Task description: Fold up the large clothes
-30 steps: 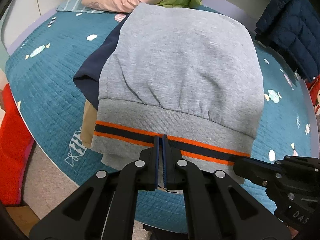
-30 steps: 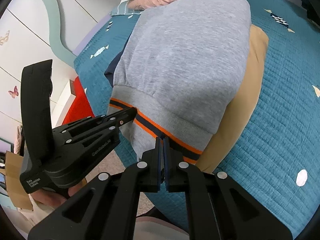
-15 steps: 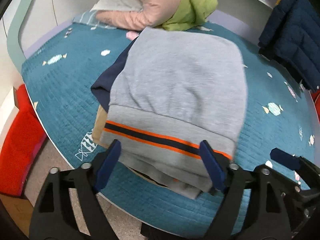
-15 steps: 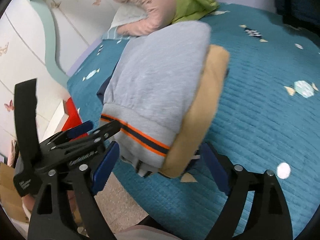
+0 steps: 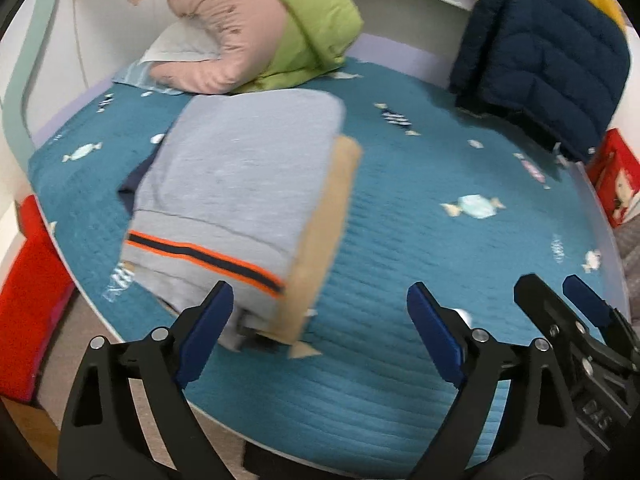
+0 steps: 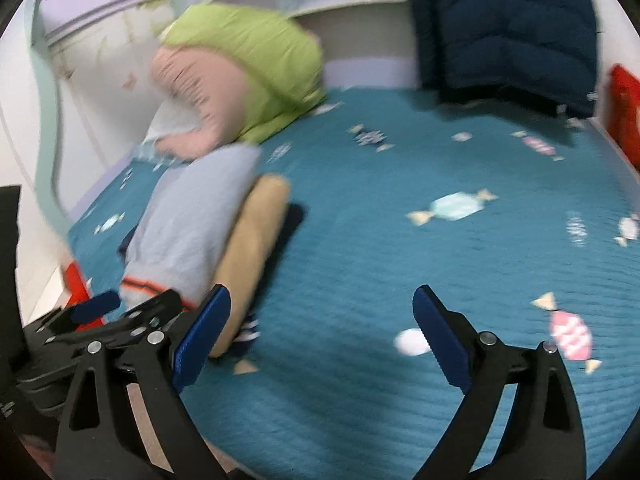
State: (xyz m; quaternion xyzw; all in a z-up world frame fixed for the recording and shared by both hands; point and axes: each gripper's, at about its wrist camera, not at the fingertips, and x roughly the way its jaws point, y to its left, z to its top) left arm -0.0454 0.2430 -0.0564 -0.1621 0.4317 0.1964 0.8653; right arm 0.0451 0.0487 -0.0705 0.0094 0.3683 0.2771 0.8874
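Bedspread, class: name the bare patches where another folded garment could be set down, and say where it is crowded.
Bare bedspread lies between the folded stack and the navy jacket, reaching the near edge. Crowded: the stack's side, and the far corner with pink and green quilts.

Teal bedspread is lying open at centre and right; folded clothes stack is blocking left, navy jacket hanging at rear.
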